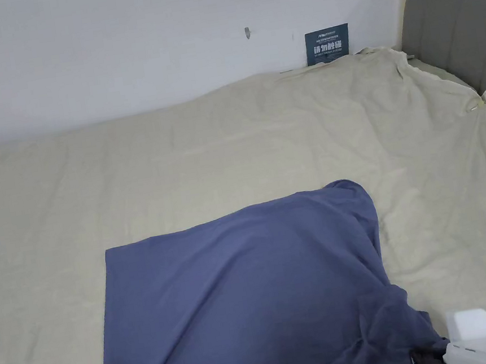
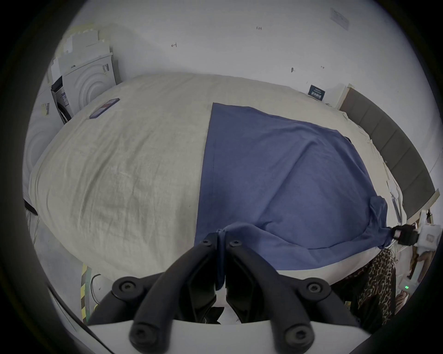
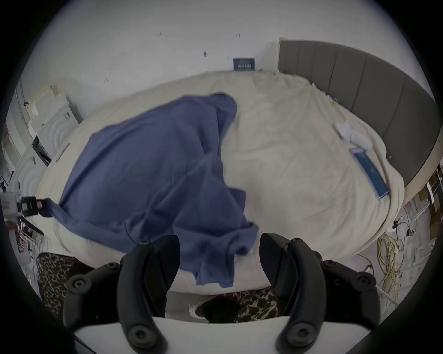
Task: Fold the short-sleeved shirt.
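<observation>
Head view: blue shirt (image 1: 252, 292) beneath illegible wall sign (image 1: 327, 44)

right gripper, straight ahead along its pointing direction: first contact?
Most likely the blue shirt: its bunched hem hangs just ahead of the right gripper, whose jaws stand apart. The bed sheet lies beyond. Depth is unclear.

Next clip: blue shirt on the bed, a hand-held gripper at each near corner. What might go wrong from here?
1. The right hand-held gripper stands open, and the shirt near it is bunched and hangs over the bed edge; it may slide off or fold crooked.
2. The left hand-held gripper pinches only a small edge; a tug might slip it.
</observation>
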Tool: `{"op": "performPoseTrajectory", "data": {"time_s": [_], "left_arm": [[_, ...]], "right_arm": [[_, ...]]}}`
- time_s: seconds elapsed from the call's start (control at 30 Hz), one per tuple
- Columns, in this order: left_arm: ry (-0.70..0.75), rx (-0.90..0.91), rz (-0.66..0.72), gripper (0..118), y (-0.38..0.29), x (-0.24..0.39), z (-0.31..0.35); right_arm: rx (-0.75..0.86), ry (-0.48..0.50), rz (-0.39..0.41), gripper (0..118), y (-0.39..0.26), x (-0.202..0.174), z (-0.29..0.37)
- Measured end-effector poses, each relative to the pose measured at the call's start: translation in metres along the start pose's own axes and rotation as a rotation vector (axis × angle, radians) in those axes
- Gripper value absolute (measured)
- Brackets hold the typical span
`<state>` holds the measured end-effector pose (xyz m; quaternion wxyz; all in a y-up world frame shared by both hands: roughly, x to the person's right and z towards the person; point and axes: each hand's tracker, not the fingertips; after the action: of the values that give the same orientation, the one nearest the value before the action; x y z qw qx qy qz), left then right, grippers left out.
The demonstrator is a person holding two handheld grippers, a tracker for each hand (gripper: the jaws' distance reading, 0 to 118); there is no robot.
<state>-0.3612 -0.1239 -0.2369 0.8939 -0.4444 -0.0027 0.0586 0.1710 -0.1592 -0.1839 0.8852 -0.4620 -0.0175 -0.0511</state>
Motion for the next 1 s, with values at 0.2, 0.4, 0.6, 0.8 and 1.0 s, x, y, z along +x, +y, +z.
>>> {"op": "performPoseTrajectory", "data": {"time_s": [0.2,0.4,0.6,0.8,1.0], "left_arm": [[-0.007,0.0,-0.003,3,0.0,0.0,-0.001],[-0.002,0.022,0.007,3,0.003,-0.005,0.001],[-0.001,0.06,0.029,3,0.02,-0.011,0.003],[-0.009,0.098,0.054,3,0.057,-0.013,-0.007],[0.02,0.117,0.006,3,0.101,-0.009,-0.04]], "right_arm": [[-0.017,0.027,-0.026,7,-0.007,-0.004,-0.012],[0.061,0.055,0.005,7,0.005,-0.005,0.016],[0.181,0.095,0.009,7,0.046,-0.003,0.047],[0.23,0.102,0.039,7,0.103,-0.011,0.038],[0.206,0.084,0.041,7,0.152,-0.011,-0.008]]}}
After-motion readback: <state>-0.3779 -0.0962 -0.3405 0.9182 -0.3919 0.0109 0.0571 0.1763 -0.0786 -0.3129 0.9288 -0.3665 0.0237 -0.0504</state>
